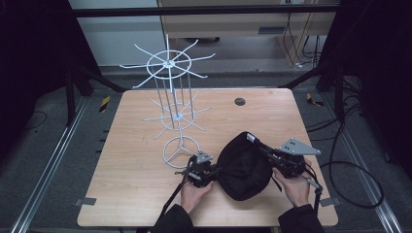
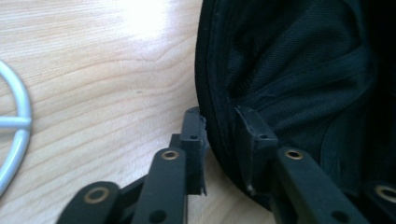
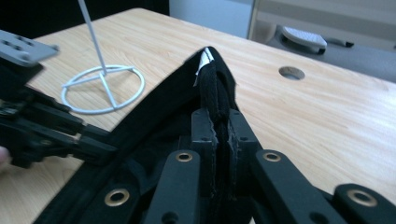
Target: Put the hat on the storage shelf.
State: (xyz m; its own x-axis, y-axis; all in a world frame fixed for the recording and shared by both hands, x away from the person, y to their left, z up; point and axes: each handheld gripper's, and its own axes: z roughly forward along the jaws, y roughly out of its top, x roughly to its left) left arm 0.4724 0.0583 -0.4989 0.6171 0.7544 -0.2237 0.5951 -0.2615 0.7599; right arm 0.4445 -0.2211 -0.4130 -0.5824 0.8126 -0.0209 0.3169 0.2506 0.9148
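A black fabric hat [image 1: 243, 167] lies open side up on the wooden table [image 1: 136, 194], stretched between both grippers. My left gripper [image 1: 214, 171] is at the hat's left rim. In the left gripper view, the hat [image 2: 299, 70] has its rim pinched between the left gripper [image 2: 223, 135] jaws. My right gripper [image 1: 265, 150] holds the right side. In the right gripper view, the right gripper [image 3: 220, 126] is shut on a folded band of the hat [image 3: 154, 112], which has a white label at its peak. The left gripper [image 3: 100, 147] shows there at the left.
A tall white wire rack [image 1: 171, 97] with two tiers of hook arms stands left of centre. Its ring base [image 1: 180, 151] is just beyond the left gripper, and also appears as the ring base [image 2: 18, 121] and the ring base [image 3: 103, 88]. A round cable hole [image 1: 239, 101] sits near the far edge.
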